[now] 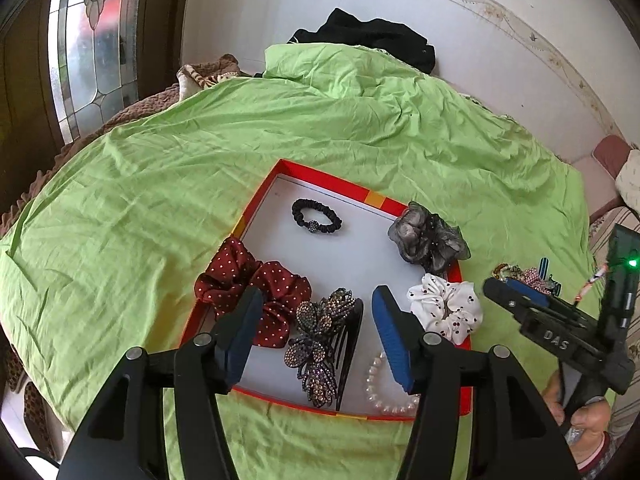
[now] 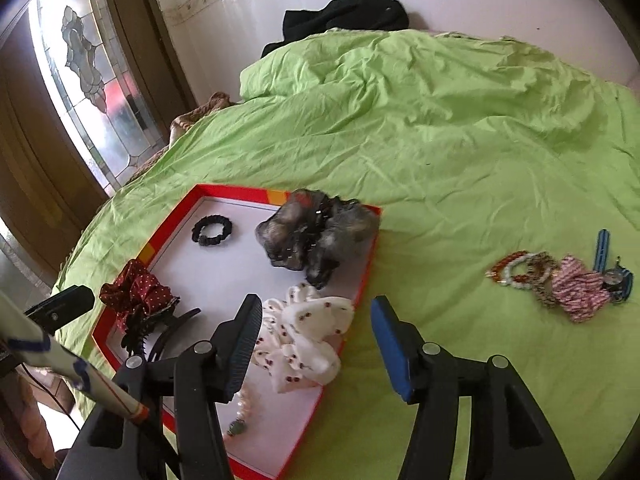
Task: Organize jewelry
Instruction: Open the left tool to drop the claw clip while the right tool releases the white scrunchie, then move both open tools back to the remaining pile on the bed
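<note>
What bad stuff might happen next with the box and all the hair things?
The white scrunchie and grey scrunchie both hang over the rim of the red box, so a nudge might tip them onto the green sheet. The bracelets in the pile outside the box look tangled together, so grabbing one may drag the others. The soft bed may let the box tilt.

Tray (image 1: 304, 168) at frame centre on the bedsheet (image 1: 160, 184), hair tie (image 1: 316, 220) in its upper part, 3 scrunchies (image 1: 256, 280) along its edges, hair comb (image 1: 320, 344) and pearl bracelet (image 1: 390, 406) at its lower edge, bracelets (image 2: 520, 272) on the sheet at right
</note>
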